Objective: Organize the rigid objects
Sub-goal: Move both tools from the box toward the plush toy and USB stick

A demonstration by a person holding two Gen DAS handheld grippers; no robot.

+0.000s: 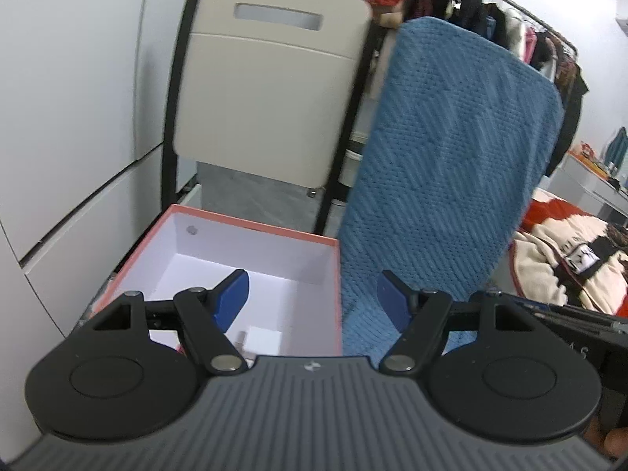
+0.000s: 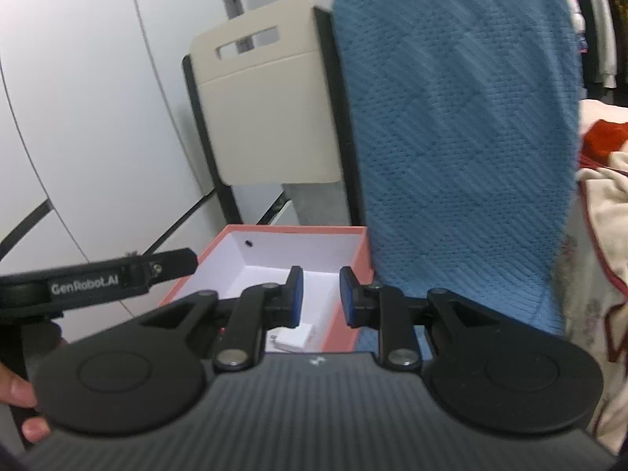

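Observation:
A coral-orange box [image 1: 255, 228] with a white inside stands open on the floor below both grippers. A small white plug adapter [image 1: 263, 339] lies on its bottom near the front wall. My left gripper [image 1: 314, 298] hovers above the box, open wide with nothing between its blue pads. In the right wrist view the same box [image 2: 298, 230] and adapter [image 2: 294, 339] show. My right gripper [image 2: 321, 294] hangs over the box's right side, its pads a narrow gap apart and nothing between them. The left gripper's black body [image 2: 117, 276] reaches in from the left.
A chair draped in a blue textured towel [image 1: 451, 165] stands right of the box, touching it. A beige chair [image 1: 267, 90] stands behind. White cabinet doors [image 1: 70, 117] run along the left. A clothes rack [image 1: 490, 8] and a red-and-cream blanket [image 1: 569, 259] lie to the right.

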